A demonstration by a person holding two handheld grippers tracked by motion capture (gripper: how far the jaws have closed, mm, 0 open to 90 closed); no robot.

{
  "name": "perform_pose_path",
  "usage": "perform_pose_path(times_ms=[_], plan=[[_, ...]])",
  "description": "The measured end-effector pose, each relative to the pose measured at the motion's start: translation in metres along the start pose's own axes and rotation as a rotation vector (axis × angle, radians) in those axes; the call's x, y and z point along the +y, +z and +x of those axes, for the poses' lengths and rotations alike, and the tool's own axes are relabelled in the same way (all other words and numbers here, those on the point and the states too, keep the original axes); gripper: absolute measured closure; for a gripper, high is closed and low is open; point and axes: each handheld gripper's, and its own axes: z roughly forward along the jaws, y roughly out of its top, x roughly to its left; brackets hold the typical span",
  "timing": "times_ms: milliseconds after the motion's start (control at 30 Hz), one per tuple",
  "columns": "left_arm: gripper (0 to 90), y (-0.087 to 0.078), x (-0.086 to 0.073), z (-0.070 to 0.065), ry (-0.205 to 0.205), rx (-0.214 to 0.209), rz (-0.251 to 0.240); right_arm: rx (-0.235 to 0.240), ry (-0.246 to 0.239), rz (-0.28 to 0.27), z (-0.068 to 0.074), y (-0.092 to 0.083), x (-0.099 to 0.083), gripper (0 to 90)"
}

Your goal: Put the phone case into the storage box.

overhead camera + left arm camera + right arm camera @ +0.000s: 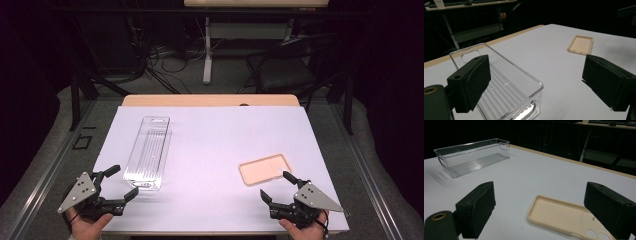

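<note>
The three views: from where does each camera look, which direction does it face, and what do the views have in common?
High view: sits above the near table edge, faces forward and down; both hands show, holding the left tool and right tool.
Left gripper view: rides on the left tool, looks across the clear bin toward the phone case; its black jaws stand apart.
Right gripper view: rides on the right tool, looks over the phone case toward the clear bin.
Shared: all show bin and case.
</note>
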Motion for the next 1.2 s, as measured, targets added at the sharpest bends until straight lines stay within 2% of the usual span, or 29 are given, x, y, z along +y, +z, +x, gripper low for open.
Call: perform_pose_path(times_ms=[167,233,467,600,667,767,800,1000,1067,1200], plan=[[8.7,0.001,0.000,0.000,0.002,-0.005,0.010,-0.003,0.004,0.008,-0.001,0.000,0.000,12.2],[9.2,0.002,0.000,0.000,-0.010,-0.010,0.012,-0.006,0.007,0.014,-0.001,0.001,-0.001,12.6],[9.4,0.005,0.000,0.001,-0.025,-0.023,0.039,-0.008,0.029,0.066,-0.002,0.006,-0.003,13.8],[9.4,0.009,-0.001,0.000,-0.034,-0.031,0.067,-0.009,0.047,0.106,-0.004,0.009,-0.006,14.0],[9.4,0.011,-0.001,0.000,-0.042,-0.030,0.079,-0.001,0.072,0.151,-0.006,0.013,-0.008,13.9],[9.5,0.014,-0.002,0.001,-0.053,-0.031,0.107,0.006,0.077,0.173,-0.006,0.016,-0.010,13.8],[9.2,0.015,-0.002,0.001,-0.059,-0.041,0.116,0.011,0.077,0.196,-0.006,0.018,-0.010,13.6],[8.8,0.021,-0.002,0.002,-0.089,-0.061,0.161,0.017,0.083,0.238,-0.004,0.021,-0.012,13.3],[6.1,0.023,0.000,0.003,-0.109,-0.072,0.172,0.010,0.089,0.246,-0.004,0.023,-0.011,12.4],[5.9,0.030,0.004,0.003,-0.121,-0.051,0.205,0.009,0.101,0.267,-0.004,0.025,-0.008,9.7]])
